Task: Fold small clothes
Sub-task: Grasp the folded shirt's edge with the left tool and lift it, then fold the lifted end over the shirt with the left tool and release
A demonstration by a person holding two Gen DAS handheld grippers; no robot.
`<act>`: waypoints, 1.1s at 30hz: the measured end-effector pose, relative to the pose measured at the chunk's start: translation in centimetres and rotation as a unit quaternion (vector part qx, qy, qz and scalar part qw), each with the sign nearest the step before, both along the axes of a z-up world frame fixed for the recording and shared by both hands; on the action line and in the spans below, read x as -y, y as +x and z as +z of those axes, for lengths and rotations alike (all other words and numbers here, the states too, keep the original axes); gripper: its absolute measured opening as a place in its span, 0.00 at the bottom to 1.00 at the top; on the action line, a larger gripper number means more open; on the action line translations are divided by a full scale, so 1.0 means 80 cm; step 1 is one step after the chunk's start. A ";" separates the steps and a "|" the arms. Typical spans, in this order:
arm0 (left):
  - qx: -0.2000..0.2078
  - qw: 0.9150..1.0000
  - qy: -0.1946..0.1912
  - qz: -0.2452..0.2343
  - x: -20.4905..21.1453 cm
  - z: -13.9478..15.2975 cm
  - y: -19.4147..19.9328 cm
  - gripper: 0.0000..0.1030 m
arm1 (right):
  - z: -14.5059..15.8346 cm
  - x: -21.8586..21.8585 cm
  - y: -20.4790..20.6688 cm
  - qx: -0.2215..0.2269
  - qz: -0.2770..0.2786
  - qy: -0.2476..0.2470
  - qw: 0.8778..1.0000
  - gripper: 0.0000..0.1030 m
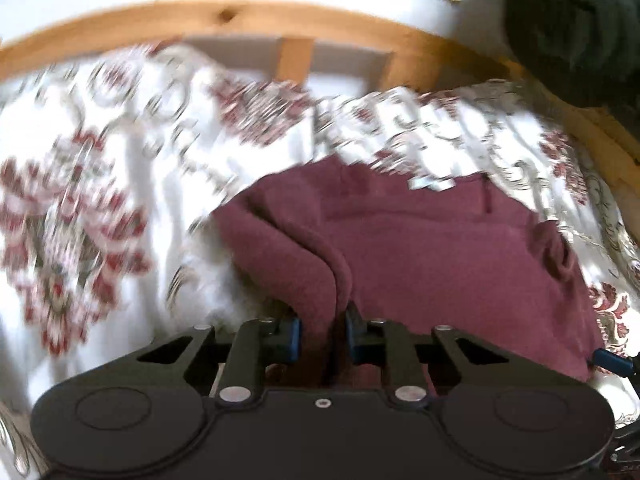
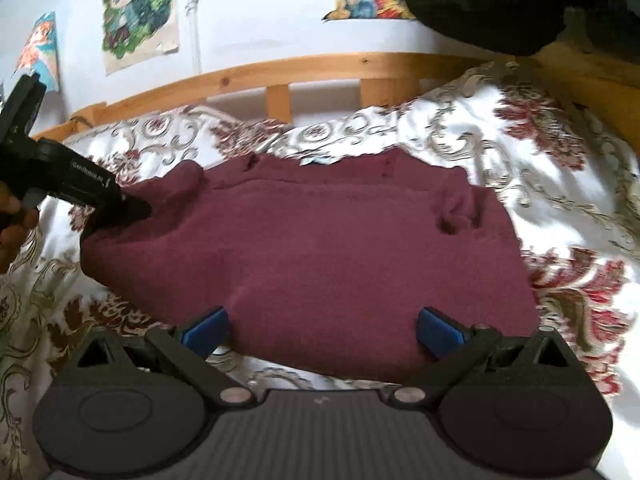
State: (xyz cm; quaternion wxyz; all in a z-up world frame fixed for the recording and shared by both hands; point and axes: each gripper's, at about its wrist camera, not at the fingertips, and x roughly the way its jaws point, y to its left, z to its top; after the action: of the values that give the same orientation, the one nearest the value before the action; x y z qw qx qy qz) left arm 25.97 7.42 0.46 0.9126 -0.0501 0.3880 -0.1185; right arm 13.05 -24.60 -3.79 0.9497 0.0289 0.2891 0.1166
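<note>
At the centre of the right wrist frame, the maroon fleece garment [image 2: 320, 248] lies on the floral bedspread [image 2: 560, 160]; with the left claw [image 1: 323, 330] pinching its edge fold, bring the spread, empty right claw [image 2: 322, 330] onto the near hem before lifting evenly.

One marking is showing legibly. White lettering reading "GenRobot.AI" is running along the black body of the left gripper [image 2: 138, 206], where it is entering the right wrist view from the left edge. The characters are appearing small and slightly blurred. The wall posters [image 2: 138, 12] are showing cartoon figures only; no wording on them is resolving. In the left wrist view, nothing readable is appearing.
</note>
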 end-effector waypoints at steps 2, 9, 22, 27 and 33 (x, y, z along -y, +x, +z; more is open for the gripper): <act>0.018 1.000 0.011 -0.020 0.026 0.020 0.001 0.20 | 0.001 0.011 -0.001 0.003 -0.008 0.005 1.000 1.00; 0.040 0.996 0.016 -0.081 0.132 0.055 0.014 0.20 | -0.005 0.041 -0.004 0.010 -0.018 0.005 1.000 1.00; -0.014 0.981 0.004 -0.195 0.233 0.019 0.010 0.37 | -0.023 0.071 -0.032 -0.019 -0.051 0.005 0.999 1.00; 0.000 0.977 -0.037 -0.208 0.219 0.039 -0.006 0.72 | -0.026 0.068 -0.033 -0.027 -0.052 0.002 0.998 1.00; 0.048 0.968 -0.079 -0.234 0.197 0.072 -0.034 0.94 | -0.029 0.062 -0.031 -0.037 -0.054 -0.008 0.998 1.00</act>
State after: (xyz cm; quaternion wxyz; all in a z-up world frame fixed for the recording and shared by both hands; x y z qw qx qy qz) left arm 23.27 -8.37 6.22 0.8702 -0.0239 0.3345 -0.3609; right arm 10.58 -29.57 -6.07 0.9436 0.0410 0.3229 0.0613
